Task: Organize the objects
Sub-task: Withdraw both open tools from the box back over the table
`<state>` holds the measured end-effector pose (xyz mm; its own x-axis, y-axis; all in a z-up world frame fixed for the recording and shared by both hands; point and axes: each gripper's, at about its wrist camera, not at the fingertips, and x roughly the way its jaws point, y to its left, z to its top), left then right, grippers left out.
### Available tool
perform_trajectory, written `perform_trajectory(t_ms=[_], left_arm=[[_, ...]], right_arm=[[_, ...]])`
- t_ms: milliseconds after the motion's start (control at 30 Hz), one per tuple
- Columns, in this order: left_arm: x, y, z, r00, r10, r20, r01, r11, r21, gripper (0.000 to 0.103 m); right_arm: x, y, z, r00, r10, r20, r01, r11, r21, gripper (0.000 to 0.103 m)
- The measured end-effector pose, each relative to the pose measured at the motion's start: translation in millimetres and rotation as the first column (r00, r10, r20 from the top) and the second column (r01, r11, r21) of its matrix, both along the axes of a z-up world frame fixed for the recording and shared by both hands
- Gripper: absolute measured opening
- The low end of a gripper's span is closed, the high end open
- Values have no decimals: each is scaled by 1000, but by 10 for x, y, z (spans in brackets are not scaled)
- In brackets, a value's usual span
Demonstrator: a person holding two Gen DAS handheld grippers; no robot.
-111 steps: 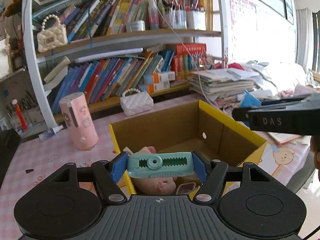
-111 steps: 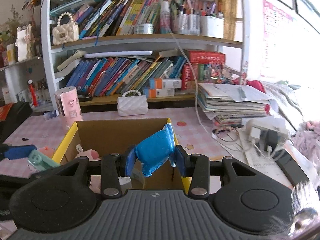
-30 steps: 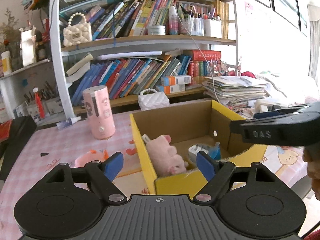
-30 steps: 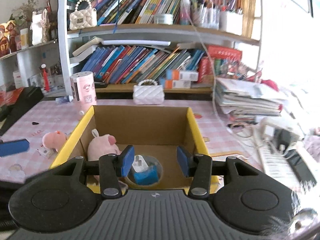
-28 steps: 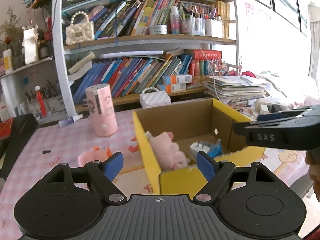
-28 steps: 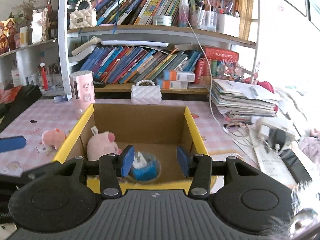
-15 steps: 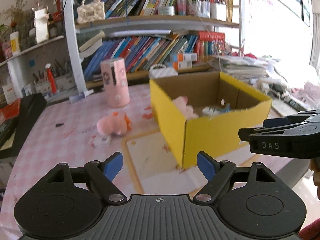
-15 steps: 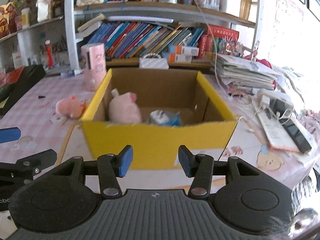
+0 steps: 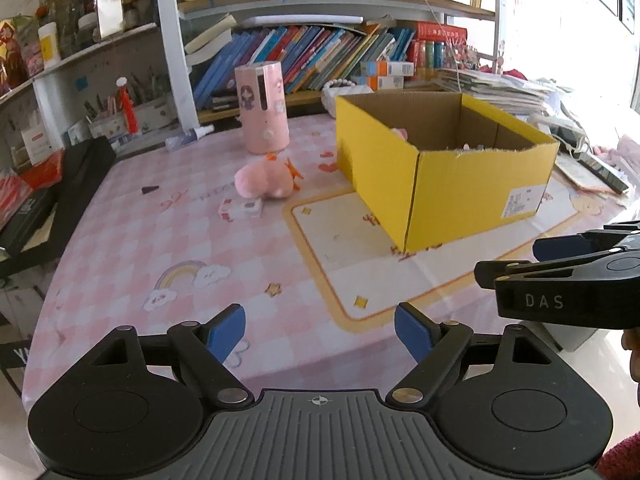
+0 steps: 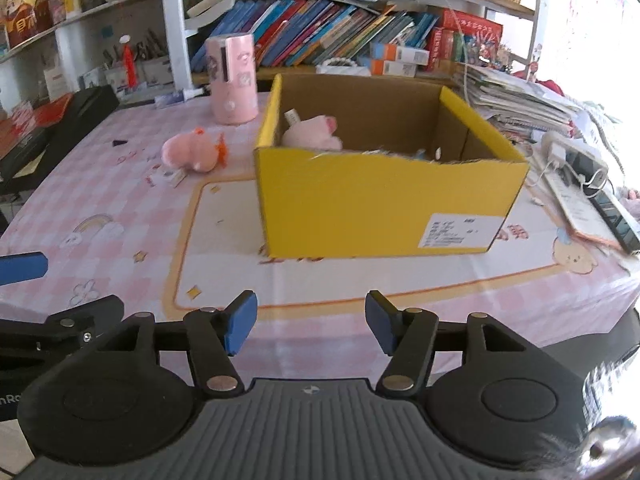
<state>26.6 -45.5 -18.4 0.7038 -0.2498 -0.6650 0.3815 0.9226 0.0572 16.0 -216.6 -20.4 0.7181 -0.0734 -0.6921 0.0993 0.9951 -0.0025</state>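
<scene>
A yellow cardboard box point(image 9: 476, 184) point(image 10: 384, 204) stands on the pink checked table point(image 9: 160, 240). A pink plush pig point(image 10: 310, 132) lies inside it at the left, with a bit of blue beside it. A second pink plush toy point(image 9: 264, 178) point(image 10: 192, 152) lies on the table left of the box, next to a small white and red packet point(image 9: 242, 209). My left gripper point(image 9: 320, 332) is open and empty, low over the table's near edge. My right gripper point(image 10: 308, 320) is open and empty, in front of the box.
A pink cylinder point(image 9: 266, 106) stands behind the plush toy. Bookshelves point(image 9: 320, 48) line the back. A stack of papers point(image 10: 512, 96) and a power strip point(image 10: 576, 160) lie to the right of the box. A black case point(image 9: 52, 208) sits at the left edge.
Both grippers let their objects go into the box and have drawn back and down from it. The box now stands farther off, seen from its front side.
</scene>
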Motion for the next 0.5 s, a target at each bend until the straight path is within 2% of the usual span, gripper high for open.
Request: perform_trajectory(t_ms=[500], left_arm=[[-153,405,12,999,36,2,-36,999,9,85]], right_arm=[[-123,446,-12,999,49,-2,-49,999,10,62]])
